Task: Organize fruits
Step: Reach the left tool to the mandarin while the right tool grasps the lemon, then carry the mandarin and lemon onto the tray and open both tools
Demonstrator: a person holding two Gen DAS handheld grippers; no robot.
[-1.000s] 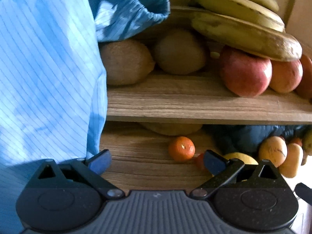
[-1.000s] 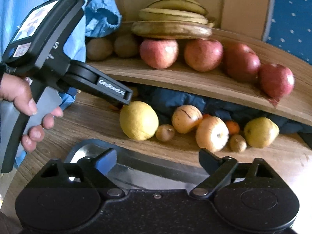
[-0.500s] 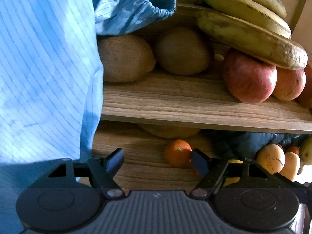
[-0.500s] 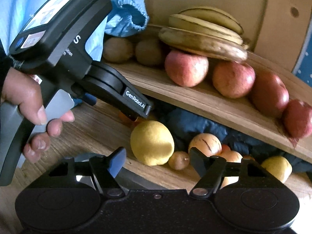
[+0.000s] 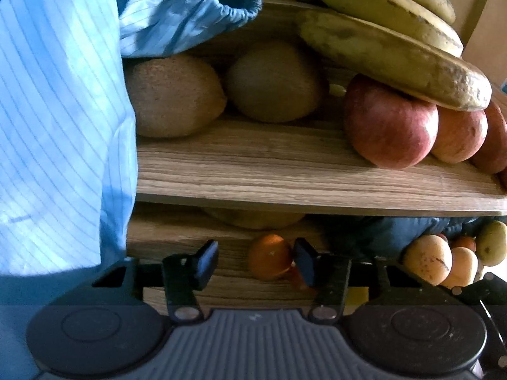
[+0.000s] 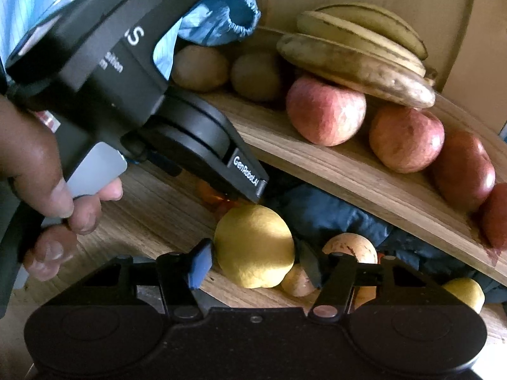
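L gripper (image 5: 256, 261): jaws closing, not yet clamped. A small orange (image 5: 269, 260) sits between the fingertips, close against the right-side pad (image 5: 304, 264), w/ a clear gap to the left-side pad (image 5: 206, 261); can't tell if the right pad actually touches it. Orange rests on the lower wooden board (image 5: 177, 240). Just beyond it, under the shelf edge, part of a tan fruit shows, type unclear. Above the gripper is the upper shelf (image 5: 285, 174): two kiwis (image 5: 172, 95) straight ahead, red apples (image 5: 388, 126) ahead-right, bananas (image 5: 389, 47) lying on top of the apples. Left of the gripper hangs a blue striped sleeve (image 5: 57, 126). Far right, low: a few pale orange-yellow fruits (image 5: 427, 258) beside dark blue cloth (image 5: 396, 231).

R gripper (image 6: 255, 262): jaws closing too, around a yellow lemon (image 6: 253, 247) that fills most of the gap. Left pad (image 6: 199, 262) is at its skin, right pad (image 6: 309, 264) looks just off it, so not firmly gripped. Lemon is on the lower board. Right beside it, by the right pad, a small brown fruit (image 6: 298, 280), a peach-coloured one behind. Ahead-left of the R gripper, the L gripper's body, held by a hand (image 6: 41, 190), points down at the orange just behind the lemon.
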